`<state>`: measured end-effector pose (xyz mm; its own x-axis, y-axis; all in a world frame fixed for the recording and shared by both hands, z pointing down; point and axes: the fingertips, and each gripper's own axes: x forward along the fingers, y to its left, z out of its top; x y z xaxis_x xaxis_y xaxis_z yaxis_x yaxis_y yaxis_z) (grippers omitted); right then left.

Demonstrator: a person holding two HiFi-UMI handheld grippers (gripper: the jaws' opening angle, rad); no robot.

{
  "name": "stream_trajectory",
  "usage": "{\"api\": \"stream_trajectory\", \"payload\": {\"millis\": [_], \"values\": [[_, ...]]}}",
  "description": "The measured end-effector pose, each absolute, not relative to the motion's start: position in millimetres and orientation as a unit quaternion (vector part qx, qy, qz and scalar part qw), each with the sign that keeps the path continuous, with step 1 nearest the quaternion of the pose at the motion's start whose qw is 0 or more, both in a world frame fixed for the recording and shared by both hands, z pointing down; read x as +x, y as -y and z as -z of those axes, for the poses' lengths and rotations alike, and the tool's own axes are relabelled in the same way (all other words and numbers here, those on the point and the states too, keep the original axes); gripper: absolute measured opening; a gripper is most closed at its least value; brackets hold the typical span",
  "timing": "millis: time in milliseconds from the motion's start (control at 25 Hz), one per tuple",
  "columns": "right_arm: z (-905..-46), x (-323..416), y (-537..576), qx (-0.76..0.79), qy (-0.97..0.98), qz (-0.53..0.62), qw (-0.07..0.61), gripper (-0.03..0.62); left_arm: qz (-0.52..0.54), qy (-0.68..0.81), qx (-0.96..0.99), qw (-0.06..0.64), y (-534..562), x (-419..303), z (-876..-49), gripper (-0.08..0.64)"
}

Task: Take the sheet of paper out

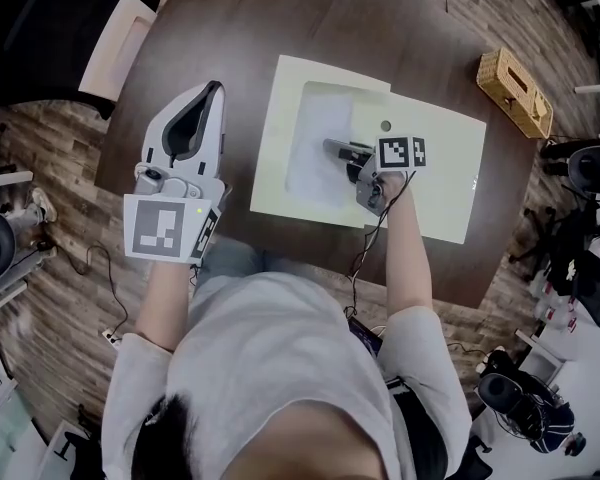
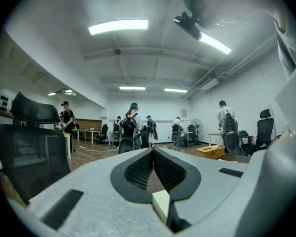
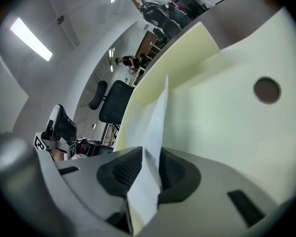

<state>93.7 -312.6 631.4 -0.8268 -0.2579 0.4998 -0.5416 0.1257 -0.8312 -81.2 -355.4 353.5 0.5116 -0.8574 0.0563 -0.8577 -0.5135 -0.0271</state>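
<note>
While the left gripper [image 1: 210, 96] hovered shut and empty at nine o'clock of the pale yellow open folder [image 1: 440, 168], the right gripper [image 3: 150, 153] pinched the white paper sheet [image 1: 315, 143] inside by its three o'clock edge, where a hasty pull might tear it.

Quick count: two grippers, the left gripper [image 1: 214, 90] and the right gripper [image 1: 332, 148], one sheet of paper [image 1: 312, 133], one pale yellow folder [image 1: 442, 180], one wicker basket [image 1: 514, 92], one round table [image 1: 225, 28].
</note>
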Motion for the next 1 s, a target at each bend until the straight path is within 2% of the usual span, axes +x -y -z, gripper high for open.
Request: {"api": "stream_trajectory", "payload": {"millis": [280,1000], "values": [[-637.5,96.4,307.7,0.280,0.725,-0.614,0.138,0.020,-0.030,0.490,0.871,0.002,355.6,-79.5,-353.6,0.009],[-626.1,209.9,284.2,0.400,0.680,-0.603,0.121,0.014,-0.029,0.458,0.888,-0.003,345.1,-39.8,-347.1,0.009]]}}
